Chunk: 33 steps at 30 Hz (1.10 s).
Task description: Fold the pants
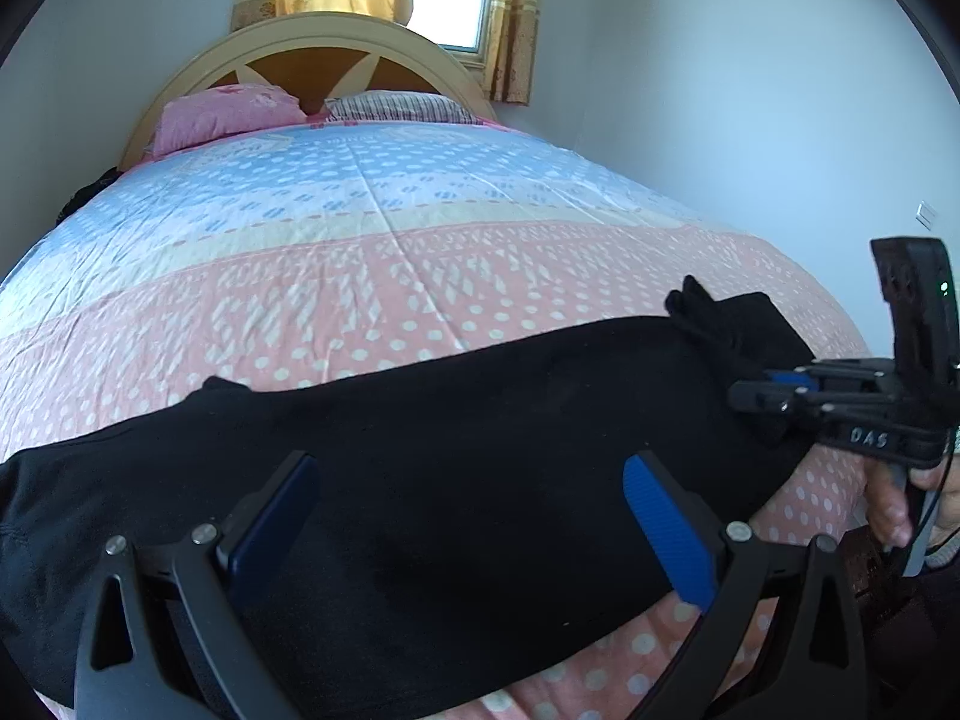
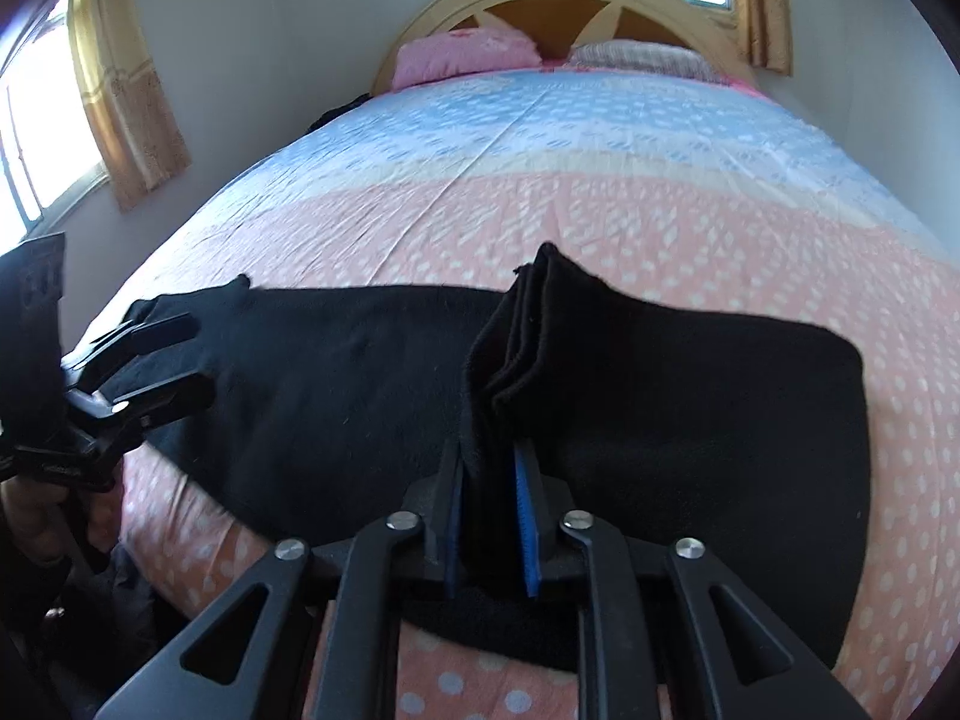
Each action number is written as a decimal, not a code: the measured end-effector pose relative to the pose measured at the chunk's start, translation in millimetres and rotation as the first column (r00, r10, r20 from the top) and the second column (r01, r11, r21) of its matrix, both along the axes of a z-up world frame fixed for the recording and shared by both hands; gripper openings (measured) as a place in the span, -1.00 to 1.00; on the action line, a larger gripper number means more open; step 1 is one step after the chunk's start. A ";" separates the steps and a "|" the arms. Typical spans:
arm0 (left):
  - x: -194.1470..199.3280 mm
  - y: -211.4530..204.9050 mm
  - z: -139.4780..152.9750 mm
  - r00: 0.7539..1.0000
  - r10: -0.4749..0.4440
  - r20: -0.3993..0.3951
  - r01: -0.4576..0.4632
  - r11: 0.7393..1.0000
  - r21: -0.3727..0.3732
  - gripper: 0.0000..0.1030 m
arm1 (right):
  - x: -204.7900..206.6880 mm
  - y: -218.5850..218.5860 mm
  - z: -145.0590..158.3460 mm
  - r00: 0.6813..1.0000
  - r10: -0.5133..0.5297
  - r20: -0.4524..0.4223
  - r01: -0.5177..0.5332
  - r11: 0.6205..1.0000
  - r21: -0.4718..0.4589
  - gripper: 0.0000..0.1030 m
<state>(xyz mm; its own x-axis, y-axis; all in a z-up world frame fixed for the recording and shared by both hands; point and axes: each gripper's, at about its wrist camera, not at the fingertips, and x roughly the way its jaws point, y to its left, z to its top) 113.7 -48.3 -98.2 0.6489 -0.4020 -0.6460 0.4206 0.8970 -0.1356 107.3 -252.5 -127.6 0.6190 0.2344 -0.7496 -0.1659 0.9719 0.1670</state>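
Black pants (image 1: 480,420) lie stretched across the near end of a bed with a pink and blue dotted sheet (image 1: 360,276). My left gripper (image 1: 471,468) hovers open over the middle of the pants, with nothing between its blue pads. In the right wrist view my right gripper (image 2: 487,450) is shut on a thick folded bunch of the pants (image 2: 528,312), which stands up from between its pads. The rest of the pants (image 2: 360,372) spreads flat to both sides. The right gripper (image 1: 756,396) shows at the pants' right end, the open left gripper (image 2: 180,360) at their left end.
A pink pillow (image 1: 228,114) and a striped pillow (image 1: 402,107) lie against the wooden headboard (image 1: 312,42). Yellow curtains (image 1: 510,18) hang by the window. White walls run close along both sides of the bed. A hand (image 1: 894,498) holds the right gripper's handle.
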 end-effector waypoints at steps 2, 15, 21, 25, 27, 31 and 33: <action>1.9 -7.0 0.9 1.000 -0.023 -0.013 0.022 1.000 -0.006 1.00 | -8.0 -5.4 7.5 1.000 0.026 0.011 -0.026 1.000 0.015 -0.17; 38.5 -95.4 8.2 0.974 -0.177 -0.138 0.167 0.982 -0.084 0.81 | -36.3 -94.3 19.2 0.939 -0.307 0.153 0.284 0.946 0.153 -0.09; 51.2 -136.7 -3.1 0.959 -0.199 -0.203 0.183 0.978 -0.097 0.54 | -46.0 -102.8 28.3 0.902 -0.370 0.222 0.339 0.926 0.163 -0.08; 51.5 -150.0 -5.5 0.964 -0.182 -0.191 0.173 0.983 -0.065 0.50 | -49.3 -108.6 33.0 0.890 -0.389 0.239 0.348 0.917 0.195 0.07; 51.5 -151.1 -4.7 0.965 -0.177 -0.194 0.166 0.983 -0.074 0.46 | -47.9 -110.3 31.7 0.891 -0.391 0.231 0.349 0.915 0.204 0.07; 51.8 -154.8 -3.2 0.964 -0.181 -0.195 0.170 0.983 -0.070 -0.33 | -48.5 -108.2 32.3 0.891 -0.390 0.234 0.348 0.916 0.200 0.07; 51.9 -154.0 -0.9 0.958 -0.196 -0.209 0.179 0.979 -0.099 -0.64 | -48.9 -107.3 31.8 0.889 -0.391 0.236 0.352 0.916 0.193 0.07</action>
